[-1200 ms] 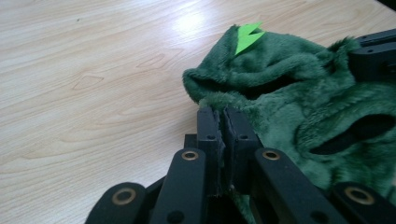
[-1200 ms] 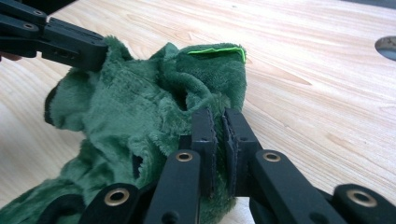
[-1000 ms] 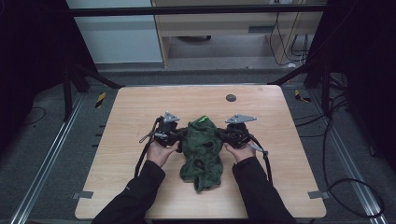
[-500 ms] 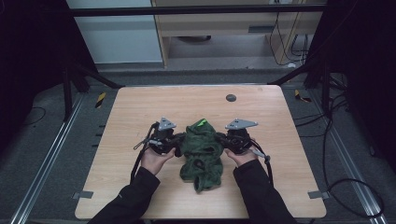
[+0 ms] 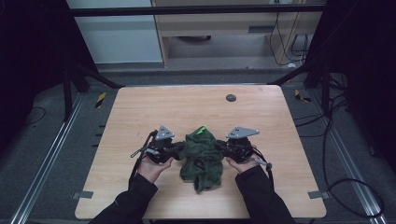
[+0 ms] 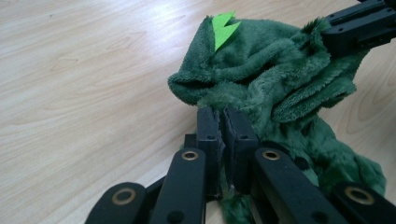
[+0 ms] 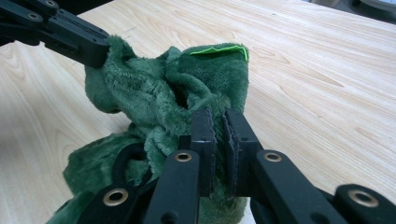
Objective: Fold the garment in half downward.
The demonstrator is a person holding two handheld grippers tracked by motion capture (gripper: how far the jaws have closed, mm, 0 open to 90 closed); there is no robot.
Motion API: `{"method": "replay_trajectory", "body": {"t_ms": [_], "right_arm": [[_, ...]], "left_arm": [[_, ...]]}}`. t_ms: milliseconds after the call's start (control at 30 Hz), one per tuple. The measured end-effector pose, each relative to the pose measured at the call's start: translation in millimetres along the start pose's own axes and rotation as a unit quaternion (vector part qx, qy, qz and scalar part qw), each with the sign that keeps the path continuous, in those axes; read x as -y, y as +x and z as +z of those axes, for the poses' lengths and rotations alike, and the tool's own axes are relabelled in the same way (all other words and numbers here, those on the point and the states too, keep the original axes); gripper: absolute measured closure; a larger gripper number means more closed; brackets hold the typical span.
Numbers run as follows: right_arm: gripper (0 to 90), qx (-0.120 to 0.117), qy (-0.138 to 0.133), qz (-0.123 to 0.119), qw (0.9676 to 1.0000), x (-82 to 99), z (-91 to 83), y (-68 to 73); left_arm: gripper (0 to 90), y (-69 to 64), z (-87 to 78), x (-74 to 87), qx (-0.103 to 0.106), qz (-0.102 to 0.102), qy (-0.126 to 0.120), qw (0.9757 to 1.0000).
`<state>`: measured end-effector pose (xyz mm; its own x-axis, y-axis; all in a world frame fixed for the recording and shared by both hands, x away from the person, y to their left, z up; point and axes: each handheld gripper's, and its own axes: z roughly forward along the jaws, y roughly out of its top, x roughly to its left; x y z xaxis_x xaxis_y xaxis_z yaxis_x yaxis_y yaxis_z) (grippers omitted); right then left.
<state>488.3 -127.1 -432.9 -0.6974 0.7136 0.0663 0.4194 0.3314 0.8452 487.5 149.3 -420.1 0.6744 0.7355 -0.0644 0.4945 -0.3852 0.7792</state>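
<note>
A dark green plush cloth [image 5: 201,156] with a bright green tag [image 5: 201,130] is bunched up on the wooden table [image 5: 140,112], near its front middle. My left gripper [image 5: 178,150] is shut on the cloth's left side, and my right gripper [image 5: 221,148] is shut on its right side. In the left gripper view the jaws pinch a fold of the cloth [image 6: 261,88] at the left gripper's [image 6: 221,116] tips, and the right gripper's jaws bite the cloth at the upper right. In the right gripper view the right gripper [image 7: 218,119] clamps the fuzzy cloth [image 7: 154,98].
A small dark round disc [image 5: 230,98] lies on the table towards the back right. Cables trail from both grippers over the table front. Black frame bars and floor rails flank the table; a cabinet stands behind it.
Both hands and the cloth have slid together towards the front edge of the table. Both grips stayed the same.
</note>
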Motion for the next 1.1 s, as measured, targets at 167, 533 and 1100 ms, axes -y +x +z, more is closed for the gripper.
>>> {"method": "replay_trajectory", "body": {"t_ms": [167, 533, 1100], "right_arm": [[83.5, -0.006, -0.001, -0.002, 1.0000, 3.8, -3.9, 3.2], [83.1, -0.020, 0.011, 0.002, 0.9997, 18.9, -10.6, 13.8], [81.8, -0.046, 0.024, 0.006, 0.9986, 36.6, -17.0, 27.7]], "left_arm": [[85.6, -3.1, -5.3, 7.0, 0.004, 0.002, 0.003, 1.0000], [85.6, -13.4, -8.2, 21.1, 0.012, 0.001, 0.020, 0.9997], [87.9, -22.8, -12.7, 42.6, 0.023, 0.005, 0.050, 0.9985]]}}
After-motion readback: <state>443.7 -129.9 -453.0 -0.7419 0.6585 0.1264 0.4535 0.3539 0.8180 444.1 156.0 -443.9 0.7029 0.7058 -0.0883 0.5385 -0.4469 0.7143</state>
